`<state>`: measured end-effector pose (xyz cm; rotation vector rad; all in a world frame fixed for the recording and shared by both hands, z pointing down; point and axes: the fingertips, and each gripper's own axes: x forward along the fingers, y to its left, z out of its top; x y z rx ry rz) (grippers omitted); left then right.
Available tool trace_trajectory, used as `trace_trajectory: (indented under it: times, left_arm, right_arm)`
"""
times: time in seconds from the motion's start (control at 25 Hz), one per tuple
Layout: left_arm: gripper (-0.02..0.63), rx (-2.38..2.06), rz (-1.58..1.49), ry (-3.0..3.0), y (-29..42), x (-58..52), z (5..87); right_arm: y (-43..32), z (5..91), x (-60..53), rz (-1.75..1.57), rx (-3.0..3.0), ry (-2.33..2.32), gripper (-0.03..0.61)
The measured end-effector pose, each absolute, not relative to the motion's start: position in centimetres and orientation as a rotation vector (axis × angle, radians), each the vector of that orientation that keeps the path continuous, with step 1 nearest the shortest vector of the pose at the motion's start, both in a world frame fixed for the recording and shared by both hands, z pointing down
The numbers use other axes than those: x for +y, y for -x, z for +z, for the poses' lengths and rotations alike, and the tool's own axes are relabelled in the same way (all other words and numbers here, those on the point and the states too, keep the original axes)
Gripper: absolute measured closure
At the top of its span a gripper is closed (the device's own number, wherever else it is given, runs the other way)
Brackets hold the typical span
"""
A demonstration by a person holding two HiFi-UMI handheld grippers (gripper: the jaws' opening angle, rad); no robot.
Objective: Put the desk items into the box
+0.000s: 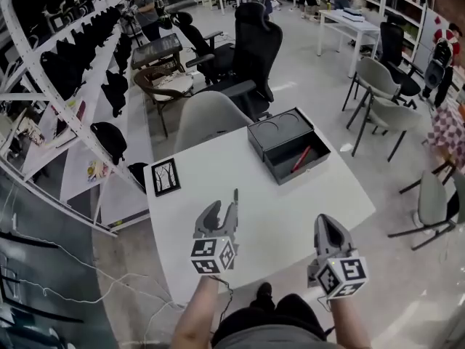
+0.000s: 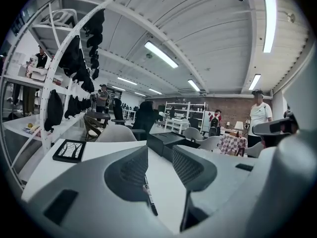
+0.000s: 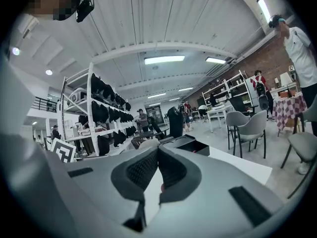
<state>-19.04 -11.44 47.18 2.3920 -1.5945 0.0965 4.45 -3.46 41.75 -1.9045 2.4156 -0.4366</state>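
Left tool (image 1: pixel 224 211) gapes around a pen (image 2: pixel 149 198) on the white table (image 1: pixel 290 202), right tool (image 1: pixel 327 222) closed, chairs (image 1: pixel 207 118) beyond.

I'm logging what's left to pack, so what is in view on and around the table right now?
table: 1, white, centre of the head view
box: 1, dark grey, open, far right part of the table
red pen: 1, red, inside the box
picture frame: 1, black, near the table's left edge
dark pen: 1, black, thin, between the left gripper's jaws
grey chair: 1, grey, behind the table
office chair: 1, black, beyond the grey chair
left gripper: 1, grey, jaws apart, over the table's near side
right gripper: 1, grey, jaws together, empty, at the table's near edge
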Motion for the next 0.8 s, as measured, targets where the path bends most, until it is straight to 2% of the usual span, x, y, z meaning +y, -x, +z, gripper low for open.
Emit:
trace_trajectory:
  times: [0.8]
  left_arm:
    - [0.472,-1.646,0.317,-2.192,18.3,-14.3,53.8]
  right_arm:
    - [-5.2,42.2,-10.7,-0.483,2.555,1.733,0.575]
